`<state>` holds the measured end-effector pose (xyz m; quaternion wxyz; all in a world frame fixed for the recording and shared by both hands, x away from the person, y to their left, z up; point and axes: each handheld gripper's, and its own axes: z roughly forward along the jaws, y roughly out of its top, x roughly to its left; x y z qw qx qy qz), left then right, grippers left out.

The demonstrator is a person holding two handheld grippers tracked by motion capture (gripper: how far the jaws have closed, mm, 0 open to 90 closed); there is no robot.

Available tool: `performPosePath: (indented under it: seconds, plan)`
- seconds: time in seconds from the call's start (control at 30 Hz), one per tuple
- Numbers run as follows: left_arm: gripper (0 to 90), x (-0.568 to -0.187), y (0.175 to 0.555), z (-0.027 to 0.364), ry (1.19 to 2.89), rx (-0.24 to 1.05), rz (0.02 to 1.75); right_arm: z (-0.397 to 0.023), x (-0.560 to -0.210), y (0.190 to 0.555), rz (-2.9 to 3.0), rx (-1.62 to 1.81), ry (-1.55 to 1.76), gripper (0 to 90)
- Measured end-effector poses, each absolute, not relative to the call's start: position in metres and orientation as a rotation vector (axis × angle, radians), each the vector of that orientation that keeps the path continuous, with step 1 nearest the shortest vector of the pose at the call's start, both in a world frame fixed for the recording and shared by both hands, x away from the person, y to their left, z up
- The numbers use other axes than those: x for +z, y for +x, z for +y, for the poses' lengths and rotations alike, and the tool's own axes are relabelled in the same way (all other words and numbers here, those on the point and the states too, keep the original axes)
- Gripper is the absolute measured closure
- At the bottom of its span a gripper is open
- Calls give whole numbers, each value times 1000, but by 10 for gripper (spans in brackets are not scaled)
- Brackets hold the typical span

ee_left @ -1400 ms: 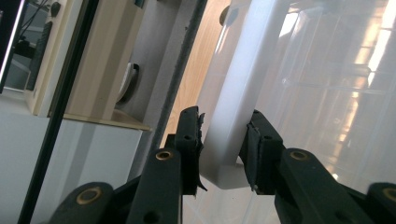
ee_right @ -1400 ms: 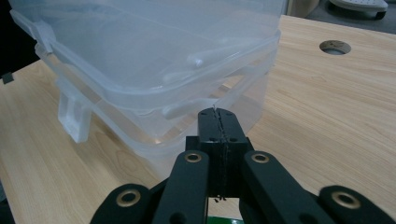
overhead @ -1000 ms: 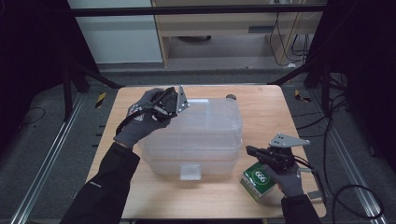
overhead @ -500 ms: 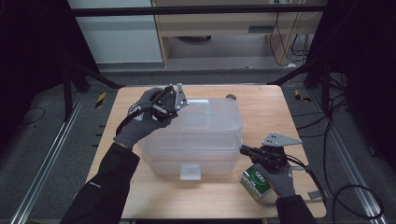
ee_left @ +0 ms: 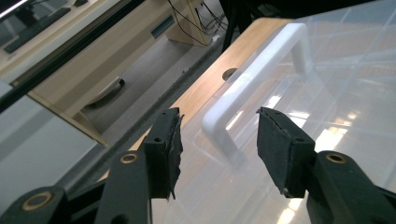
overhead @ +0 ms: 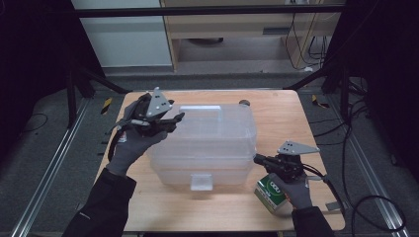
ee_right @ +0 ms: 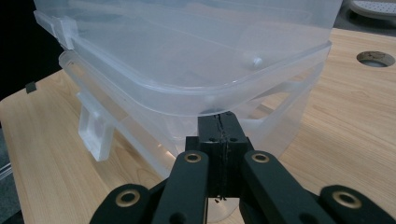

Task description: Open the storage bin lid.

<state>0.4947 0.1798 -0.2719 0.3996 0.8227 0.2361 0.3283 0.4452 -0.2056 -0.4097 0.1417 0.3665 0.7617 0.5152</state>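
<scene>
A lab test bay: a light wooden table (overhead: 296,113) on metal floor rails (overhead: 47,170), dark frame struts (overhead: 96,79), trailing black cables (overhead: 356,123).

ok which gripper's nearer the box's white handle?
Left. The left gripper hangs open just above the white handle; the right gripper is shut at the box's lower right corner.

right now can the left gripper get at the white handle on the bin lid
Probably yes. The left gripper is open and sits just short of the handle, with nothing between them.
</scene>
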Motion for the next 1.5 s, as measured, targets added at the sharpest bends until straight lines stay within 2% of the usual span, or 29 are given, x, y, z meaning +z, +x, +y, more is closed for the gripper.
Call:
performPosePath:
  seconds: [0.3,0.57,0.9,0.93,1.23,1.5]
  plan:
    - [523,-277,469,226,1862,817,733,-205,-410,445,2201,1478,1065,900]
    - [616,-288,451,260,1786,844,837,-205,-410,445,2209,1474,1073,900]
    - [754,-329,431,297,1671,779,982,-205,-410,446,2212,1472,1070,900]
    - [766,-341,429,300,1674,760,996,-205,-410,446,2212,1472,1070,900]
    - [854,-361,431,307,1704,715,1043,-205,-410,446,2214,1473,1068,900]
    - [893,-377,435,301,1773,670,1035,-205,-410,446,2215,1468,1069,900]
